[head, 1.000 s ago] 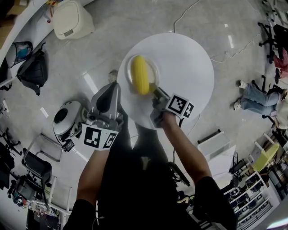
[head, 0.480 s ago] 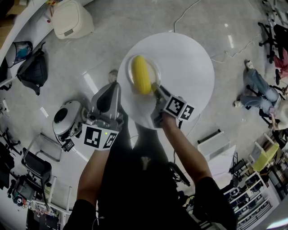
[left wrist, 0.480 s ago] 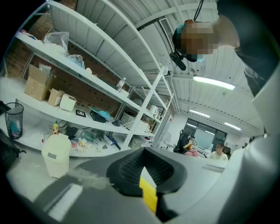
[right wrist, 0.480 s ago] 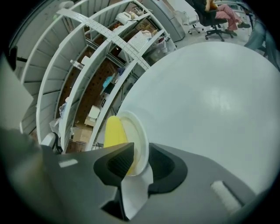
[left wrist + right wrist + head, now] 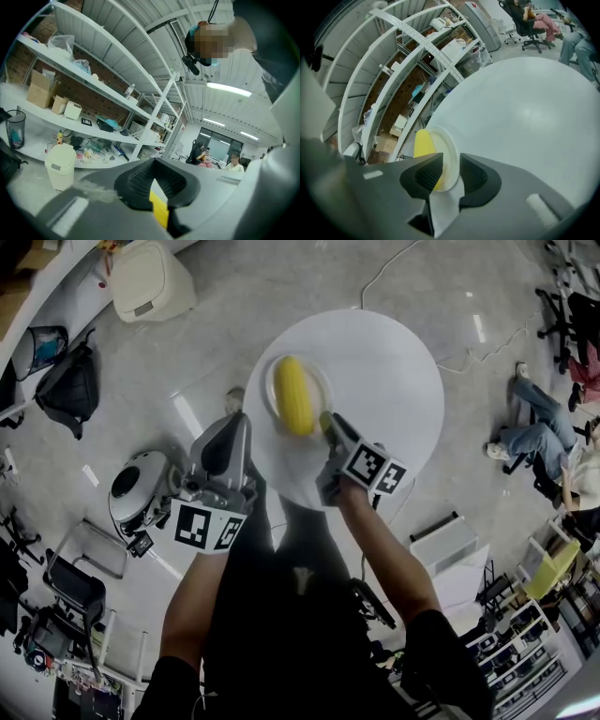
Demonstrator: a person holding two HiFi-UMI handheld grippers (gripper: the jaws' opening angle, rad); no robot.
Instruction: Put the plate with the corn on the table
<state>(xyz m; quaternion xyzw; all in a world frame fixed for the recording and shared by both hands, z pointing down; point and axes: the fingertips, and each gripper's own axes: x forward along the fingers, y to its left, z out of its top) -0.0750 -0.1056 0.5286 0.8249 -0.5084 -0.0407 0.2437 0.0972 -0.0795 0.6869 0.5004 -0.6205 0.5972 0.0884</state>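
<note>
Your right gripper (image 5: 451, 164) has just been opening its jaws: they now stand spread to either side of the plate's (image 5: 322, 382) near rim, with the pads off it. The plate rests flat on the white table (image 5: 394, 371), corn (image 5: 292, 395) lying across it, so the placing looks done. Draw that gripper straight back so it doesn't nudge the rim. Your left gripper (image 5: 240, 420) hangs beside the table, jaws pressed together on nothing.

Left tongs (image 5: 157, 182) together, empty, before white shelves (image 5: 96, 75) and a lidded bin (image 5: 60, 165).
</note>
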